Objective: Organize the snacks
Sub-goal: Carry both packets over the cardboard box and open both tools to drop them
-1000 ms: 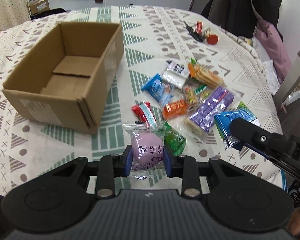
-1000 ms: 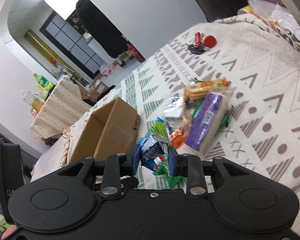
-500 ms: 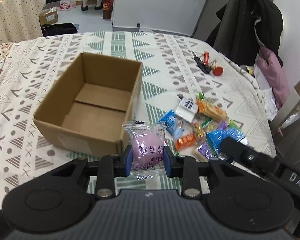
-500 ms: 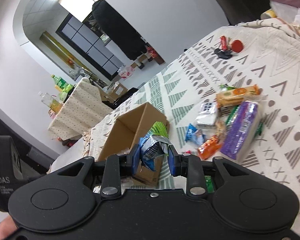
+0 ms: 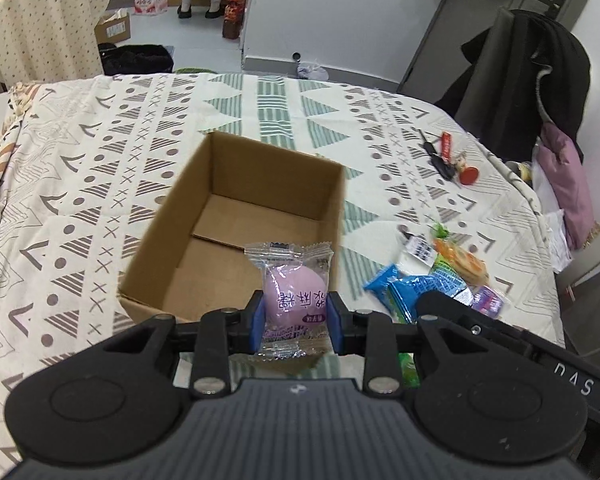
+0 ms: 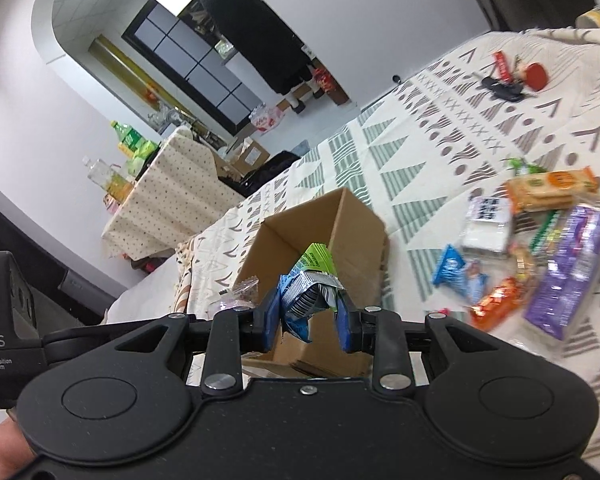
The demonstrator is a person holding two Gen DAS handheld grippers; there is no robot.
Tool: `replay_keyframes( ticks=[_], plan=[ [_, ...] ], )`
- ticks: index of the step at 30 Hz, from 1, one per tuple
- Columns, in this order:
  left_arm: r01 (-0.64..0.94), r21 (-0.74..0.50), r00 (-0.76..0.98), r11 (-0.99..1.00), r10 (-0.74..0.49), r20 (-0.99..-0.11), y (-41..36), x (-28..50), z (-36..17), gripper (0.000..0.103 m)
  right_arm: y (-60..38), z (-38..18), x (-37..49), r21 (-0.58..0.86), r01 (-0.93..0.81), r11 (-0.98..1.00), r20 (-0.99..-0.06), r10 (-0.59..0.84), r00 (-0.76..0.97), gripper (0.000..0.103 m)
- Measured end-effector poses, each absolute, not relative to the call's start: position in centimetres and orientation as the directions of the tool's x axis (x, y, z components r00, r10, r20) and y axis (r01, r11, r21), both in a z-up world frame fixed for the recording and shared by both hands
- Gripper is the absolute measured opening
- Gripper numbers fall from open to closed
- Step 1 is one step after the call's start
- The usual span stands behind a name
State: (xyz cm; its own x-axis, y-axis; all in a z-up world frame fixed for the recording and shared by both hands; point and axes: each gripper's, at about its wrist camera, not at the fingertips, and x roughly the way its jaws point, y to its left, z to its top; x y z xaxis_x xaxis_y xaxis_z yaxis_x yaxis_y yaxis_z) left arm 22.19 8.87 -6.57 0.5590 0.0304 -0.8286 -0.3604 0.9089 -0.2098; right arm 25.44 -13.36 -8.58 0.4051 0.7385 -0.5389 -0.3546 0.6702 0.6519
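Dropping outside the cardboard box [image 5: 236,216] is risked: the pink bun packet [image 5: 295,300], clamped by the left gripper [image 5: 295,322], and the blue-green packet [image 6: 309,292], pinched by the right gripper [image 6: 309,316], hang near its front edge.

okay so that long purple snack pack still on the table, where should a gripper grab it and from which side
Take the purple pack across its narrow width near mid-length, coming straight down from above. It looks to lie flat and long, so its two long edges suit the fingers. The orange packet crowds its lower-left end, so avoid that end.

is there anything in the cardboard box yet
No, the left wrist view shows only the bare floor flaps inside the cardboard box, and the pink snack sits pinched in the left gripper.
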Motion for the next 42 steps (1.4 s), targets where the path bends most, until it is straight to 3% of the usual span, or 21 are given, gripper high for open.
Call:
replay_keyframes(
  ticks=[15,21,23,27,32,42],
  plan=[
    [-0.404,-0.250,0.494,0.880,-0.021,-0.869,15.1,24.6,-9.7,0.031,-4.8,-9.2,27.8,0.601,-0.359,0.715,-0.635,0.699,0.330,0.029],
    [-0.416,-0.294,0.508,0.861,-0.048,-0.860,16.0,25.1,-9.9,0.035,-4.5,-8.7,27.9,0.580,-0.375,0.723,-0.639,0.690,0.341,0.040],
    [-0.422,-0.312,0.508,0.851,-0.064,-0.859,16.2,25.0,-9.9,0.039,-4.8,-8.5,27.7,0.576,-0.368,0.730,-0.646,0.682,0.342,0.047],
    [-0.434,-0.320,0.508,0.842,-0.065,-0.859,16.1,24.5,-9.7,0.047,-5.6,-8.2,27.5,0.560,-0.351,0.751,-0.668,0.659,0.344,0.052],
    [-0.436,-0.301,0.509,0.848,-0.044,-0.860,15.4,23.7,-9.0,0.067,-7.3,-7.4,26.6,0.536,-0.357,0.765,-0.679,0.642,0.356,0.065],
    [-0.418,-0.289,0.515,0.861,-0.037,-0.856,12.6,21.9,-7.8,0.078,-12.6,-7.2,25.4,0.495,-0.335,0.802,-0.708,0.596,0.380,0.073]
  ],
)
